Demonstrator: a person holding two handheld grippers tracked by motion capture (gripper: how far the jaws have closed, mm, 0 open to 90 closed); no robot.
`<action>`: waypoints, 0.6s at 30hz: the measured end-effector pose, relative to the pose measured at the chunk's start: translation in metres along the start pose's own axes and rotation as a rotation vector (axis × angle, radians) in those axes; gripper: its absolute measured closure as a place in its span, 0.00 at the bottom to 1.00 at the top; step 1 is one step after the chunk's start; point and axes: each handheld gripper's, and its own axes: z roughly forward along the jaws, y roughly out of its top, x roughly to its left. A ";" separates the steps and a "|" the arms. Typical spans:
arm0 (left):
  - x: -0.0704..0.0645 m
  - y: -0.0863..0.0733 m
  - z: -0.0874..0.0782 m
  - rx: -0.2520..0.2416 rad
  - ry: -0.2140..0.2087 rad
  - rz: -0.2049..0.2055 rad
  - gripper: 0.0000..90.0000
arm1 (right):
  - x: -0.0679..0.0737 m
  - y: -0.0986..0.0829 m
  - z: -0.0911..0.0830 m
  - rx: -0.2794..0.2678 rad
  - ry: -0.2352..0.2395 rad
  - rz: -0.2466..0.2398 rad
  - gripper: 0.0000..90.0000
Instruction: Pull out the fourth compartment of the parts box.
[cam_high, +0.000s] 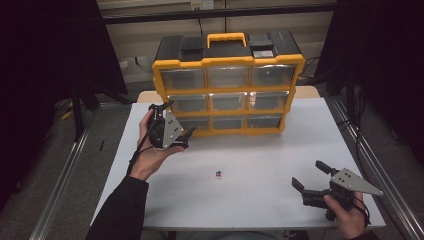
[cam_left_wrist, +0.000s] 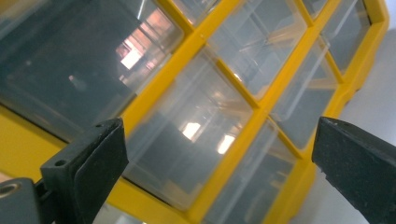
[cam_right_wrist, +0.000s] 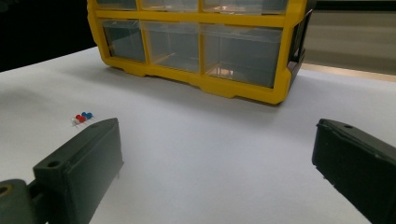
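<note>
Jaws of left gripper standing spread, holding nothing, facing drawers at lower left of yellow organizer along tabletop's far edge. Right gripper jaws gaping too, hovering near right front corner. Pushpins lying mid-tabletop.

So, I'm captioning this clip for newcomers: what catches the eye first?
The yellow-and-black plastic drawer cabinet with clear drawers stands at the white table's far edge. The left gripper hovers open at its lower-left drawers; tiny red and blue pushpins lie mid-table, and the right gripper waits open.
</note>
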 end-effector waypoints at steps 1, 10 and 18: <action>0.001 0.001 0.001 0.000 -0.009 0.013 0.04 | 0.000 0.000 0.000 0.000 0.000 0.003 0.01; 0.003 0.010 0.004 -0.001 0.031 0.142 0.05 | 0.000 0.000 0.000 0.002 0.000 0.005 0.01; 0.002 0.011 0.012 0.035 0.090 0.277 0.06 | 0.000 -0.001 0.001 -0.002 -0.003 0.005 0.01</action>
